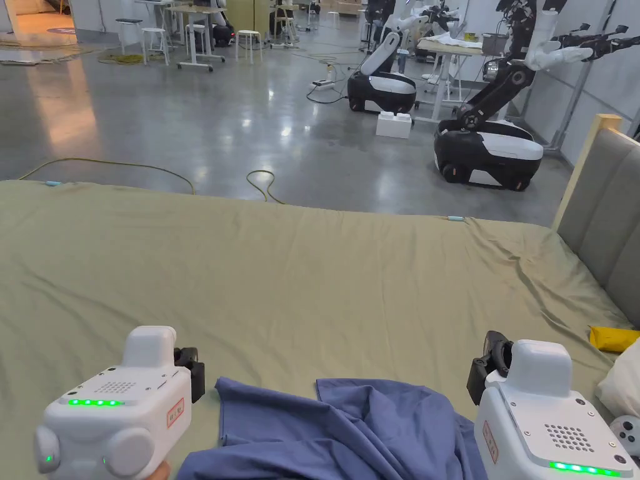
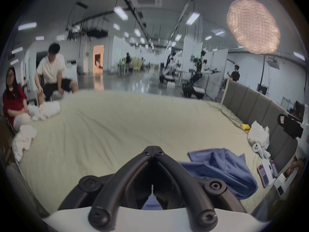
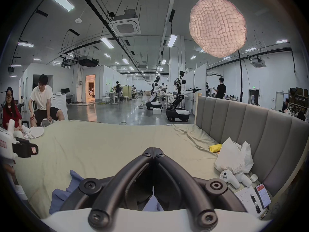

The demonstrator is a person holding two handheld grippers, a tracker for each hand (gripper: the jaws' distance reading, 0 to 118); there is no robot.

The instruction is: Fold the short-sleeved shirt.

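The shirt (image 1: 350,431) is soft, matt blue cloth, rumpled in loose folds, on a matt olive bed sheet (image 1: 281,281) of creased woven fabric. Both grippers, left (image 2: 153,147) and right (image 3: 153,149), have matt black plastic jaws and glossy white plastic housings. The headboard (image 3: 250,123) looks padded grey fabric; the floor (image 1: 206,131) is polished, glossy concrete

The person holds two white tools side by side, low and level, well apart, both pointing forward. The left tool (image 2: 153,149) has its dark jaws pressed together at the tips. The right tool (image 3: 153,150) is likewise closed, tips touching, gripping nothing.
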